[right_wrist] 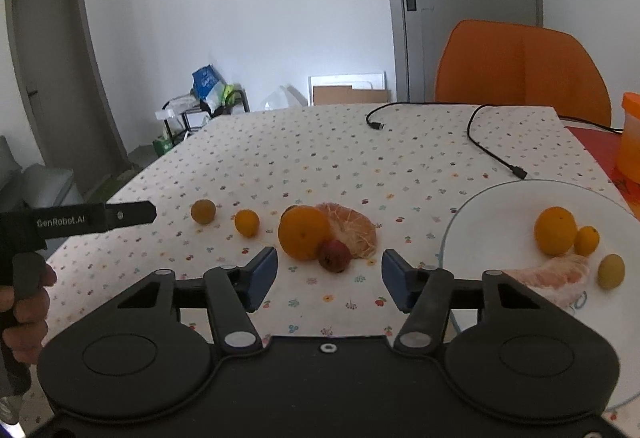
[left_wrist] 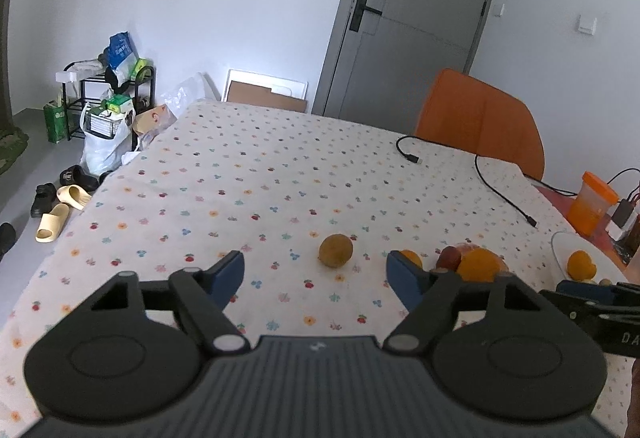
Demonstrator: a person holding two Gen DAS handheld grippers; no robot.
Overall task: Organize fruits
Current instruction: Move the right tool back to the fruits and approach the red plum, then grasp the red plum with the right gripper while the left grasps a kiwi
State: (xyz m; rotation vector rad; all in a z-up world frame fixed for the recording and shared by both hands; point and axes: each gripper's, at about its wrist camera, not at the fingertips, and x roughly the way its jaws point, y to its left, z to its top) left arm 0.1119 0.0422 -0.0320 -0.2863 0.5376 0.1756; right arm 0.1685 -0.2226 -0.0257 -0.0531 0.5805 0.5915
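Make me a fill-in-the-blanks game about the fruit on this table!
The plate holds ___ pieces of fruit.
The chair is ___.
Both hand-held grippers, left and right, are ___.
The small red fruit touches the big ___.

Missing words: four; orange; open; orange

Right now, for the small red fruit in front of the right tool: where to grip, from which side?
Grip the small red fruit across its widest middle, coming straight ahead and down from the near side with the right tool. It touches the big orange on the left and the peeled segment behind, so only near and right sides are free.
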